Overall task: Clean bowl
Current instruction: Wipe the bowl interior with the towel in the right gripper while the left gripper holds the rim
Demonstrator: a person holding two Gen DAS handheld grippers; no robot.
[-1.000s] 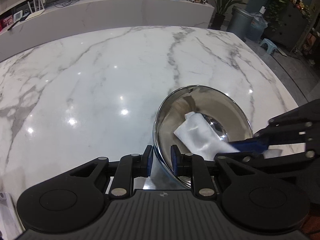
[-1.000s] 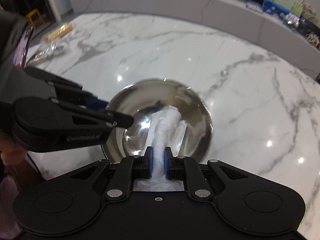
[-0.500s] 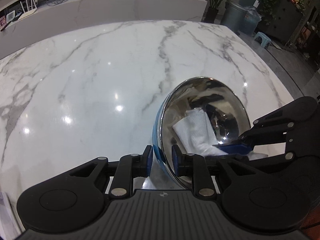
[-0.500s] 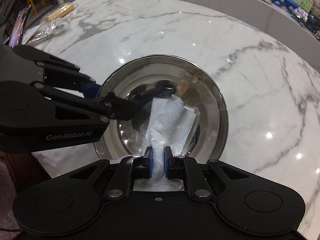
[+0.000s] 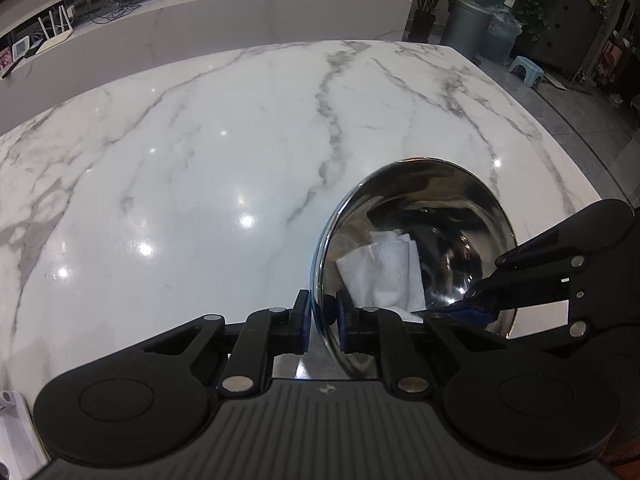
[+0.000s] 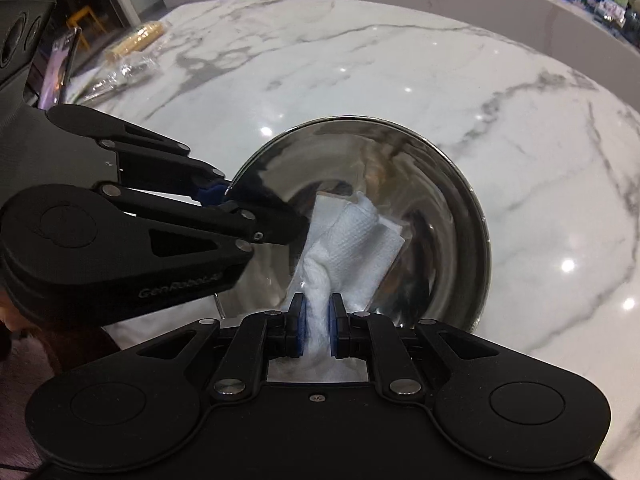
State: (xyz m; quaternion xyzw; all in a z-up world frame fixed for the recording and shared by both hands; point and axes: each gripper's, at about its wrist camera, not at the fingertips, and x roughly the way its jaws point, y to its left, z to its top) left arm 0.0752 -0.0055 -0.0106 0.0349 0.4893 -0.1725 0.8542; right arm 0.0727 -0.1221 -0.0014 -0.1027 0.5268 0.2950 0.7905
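Left gripper pinched the rim of the tipped steel bowl on the marble table. Right gripper squeezed a white paper towel inside the bowl.

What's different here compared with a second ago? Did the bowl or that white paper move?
The steel bowl has been tipped up more steeply on its edge, its opening now facing the right gripper. The paper towel has shifted deeper across the bowl's inside. The left gripper stays clamped on the bowl's rim, having tightened slightly, and the right gripper stays shut on the towel. The marble table is unchanged.
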